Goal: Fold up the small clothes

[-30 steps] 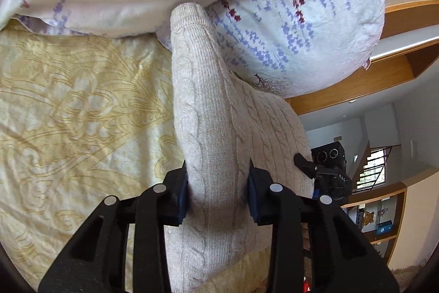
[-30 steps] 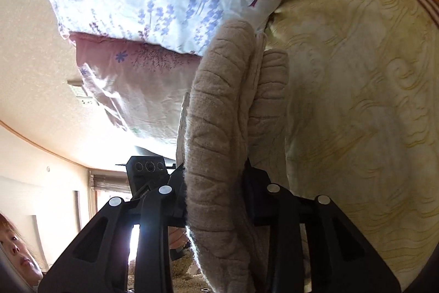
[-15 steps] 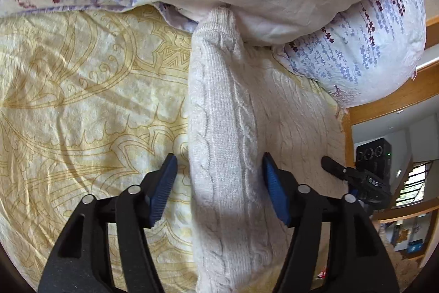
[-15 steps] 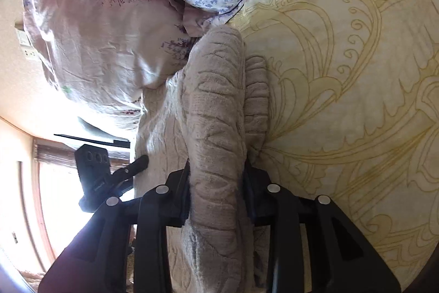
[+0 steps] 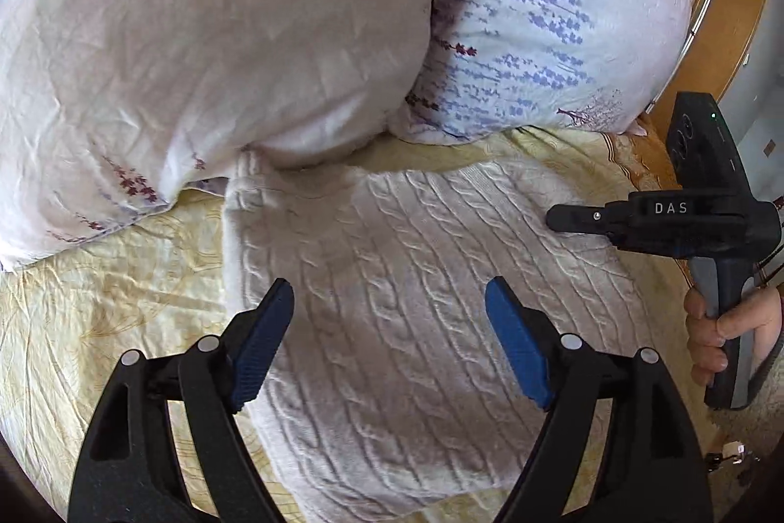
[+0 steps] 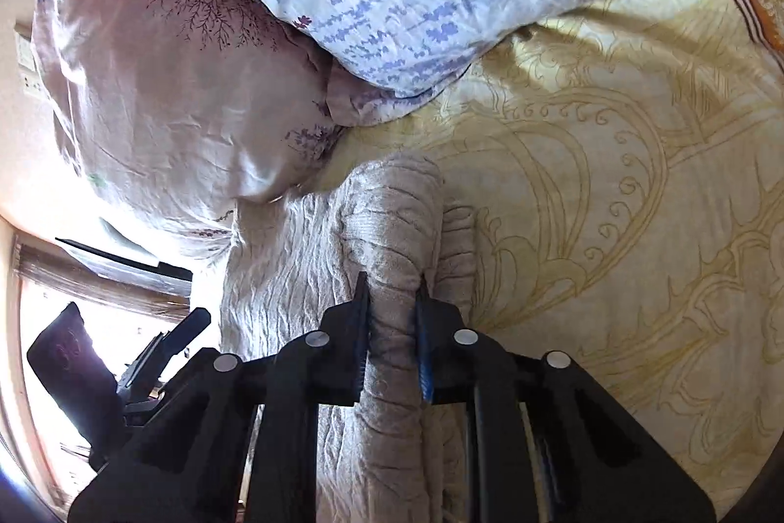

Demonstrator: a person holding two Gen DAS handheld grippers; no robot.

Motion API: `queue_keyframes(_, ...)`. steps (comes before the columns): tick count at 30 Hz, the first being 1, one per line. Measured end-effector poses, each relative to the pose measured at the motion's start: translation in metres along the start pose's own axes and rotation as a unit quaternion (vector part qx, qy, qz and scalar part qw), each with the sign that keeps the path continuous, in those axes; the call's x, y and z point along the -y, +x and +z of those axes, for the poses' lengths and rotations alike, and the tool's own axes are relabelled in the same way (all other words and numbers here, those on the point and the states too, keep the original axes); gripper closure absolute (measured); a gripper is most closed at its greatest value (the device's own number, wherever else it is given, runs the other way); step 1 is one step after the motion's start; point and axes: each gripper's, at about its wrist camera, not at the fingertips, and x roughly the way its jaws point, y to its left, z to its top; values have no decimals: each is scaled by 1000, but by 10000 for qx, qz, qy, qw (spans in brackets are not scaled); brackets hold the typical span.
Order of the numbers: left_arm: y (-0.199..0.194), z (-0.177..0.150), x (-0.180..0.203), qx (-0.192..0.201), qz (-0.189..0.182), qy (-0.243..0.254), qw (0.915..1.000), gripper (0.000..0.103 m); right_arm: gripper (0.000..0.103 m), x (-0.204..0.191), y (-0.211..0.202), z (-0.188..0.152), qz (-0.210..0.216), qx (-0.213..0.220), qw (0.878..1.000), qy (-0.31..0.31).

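The left tool (image 5: 389, 317) hangs spread wide above the cream cable-knit sweater (image 5: 416, 287), gripping nothing. Only the right wrist view shows the right tool (image 6: 392, 302) pinching a raised fold along the sweater's edge. The sweater lies on the yellow patterned bedsheet (image 6: 612, 204), its top against 2 floral pillows (image 5: 220, 33). The left view alone shows the person's right hand (image 5: 720, 332).
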Motion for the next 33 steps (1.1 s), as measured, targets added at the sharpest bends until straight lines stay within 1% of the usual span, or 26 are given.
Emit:
queue_keyframes(1, 2, -1, 2, -32, -53, -20, 10000, 23, 93, 0, -9, -2, -133, 90, 9998, -88)
queue_keyframes(3, 2, -6, 5, -65, -108, 16, 9999, 23, 94, 3, -14, 0, -320, 198, 9993, -65)
queue_keyframes(8, 10, -20, 4, -309, -171, 76, 9993, 23, 94, 18, -10, 4, -696, 202, 9973, 89)
queue_keyframes(12, 20, -24, 9, -425, -88, 240, 9988, 23, 94, 23, -8, 1, -734, 205, 9970, 139)
queue_keyframes(16, 23, -26, 10, -409, 8, 272, 9988, 20, 93, 21, -12, 0, -706, 183, 9973, 78)
queue_keyframes(17, 22, -25, 10, -401, 16, 247, 9989, 20, 93, 21, -15, -1, -650, 181, 9977, 85)
queue_keyframes(18, 19, -25, 10, -386, 14, 223, 9990, 20, 89, 21, -18, -2, -607, 193, 9979, 96)
queue_keyframes(21, 6, -26, 6, -263, -66, 135, 9995, 20, 75, 19, -31, -7, -546, 245, 9982, 81)
queue_keyframes(22, -2, -27, 4, -176, -111, 101, 9997, 20, 72, 18, -37, -10, -528, 273, 9982, 53)
queue_keyframes(23, -11, -29, 2, -54, -144, 80, 9998, 20, 65, 18, -44, -14, -477, 302, 9984, 46)
queue_keyframes(24, -20, -32, -1, 78, -170, 76, 9998, 19, 61, 18, -50, -19, -402, 327, 9986, 45)
queue_keyframes(26, -38, -43, -7, 308, -134, 143, 9993, 19, 60, 20, -61, -31, -321, 348, 9989, 23)
queue_keyframes(28, -53, -62, -13, 468, -34, 309, 9984, 19, 60, 23, -70, -45, -269, 322, 9991, 15)
queue_keyframes(32, -75, -101, -14, 603, 184, 688, 9956, 20, 60, 27, -75, -68, -179, 207, 9995, 131)
queue_keyframes(33, -78, -110, -12, 615, 206, 772, 9949, 23, 60, 27, -74, -72, -156, 183, 9996, 151)
